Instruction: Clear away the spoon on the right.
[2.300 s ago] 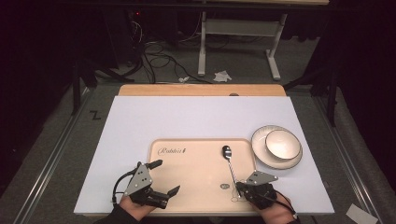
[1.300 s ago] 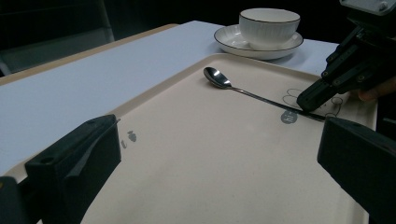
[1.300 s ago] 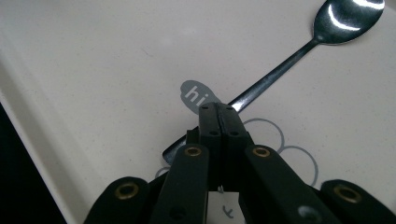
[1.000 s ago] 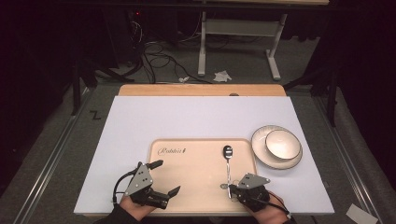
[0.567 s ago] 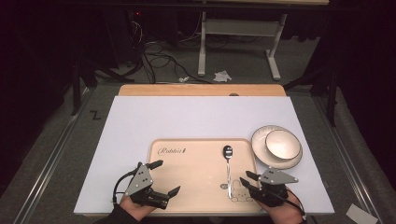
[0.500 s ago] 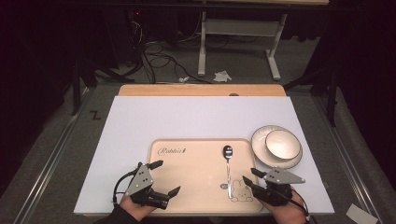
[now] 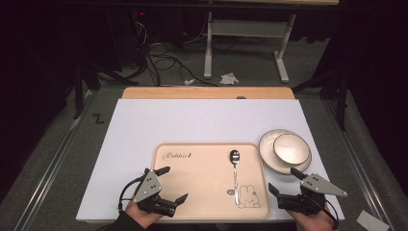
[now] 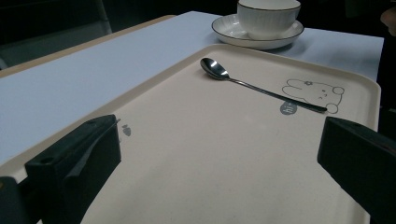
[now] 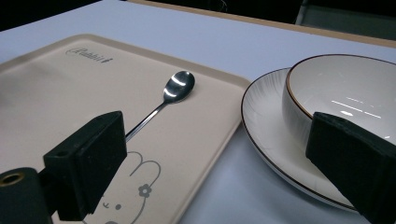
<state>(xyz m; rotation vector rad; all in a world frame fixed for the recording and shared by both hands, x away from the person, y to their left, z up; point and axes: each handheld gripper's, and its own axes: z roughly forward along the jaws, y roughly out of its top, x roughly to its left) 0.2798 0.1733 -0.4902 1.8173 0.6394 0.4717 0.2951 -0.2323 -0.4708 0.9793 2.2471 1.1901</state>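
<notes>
White table [image 7: 192,120]: right hand-held gripper [image 7: 286,185] spread, just opening, empty, beside tray [image 7: 192,192]; left hand-held gripper [image 7: 174,185] spread.

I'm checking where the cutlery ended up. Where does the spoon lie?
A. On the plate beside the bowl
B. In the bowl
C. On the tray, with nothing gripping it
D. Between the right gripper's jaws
C: the spoon lies flat on the tray, and the right gripper stands open beside the tray, off the spoon.
</notes>
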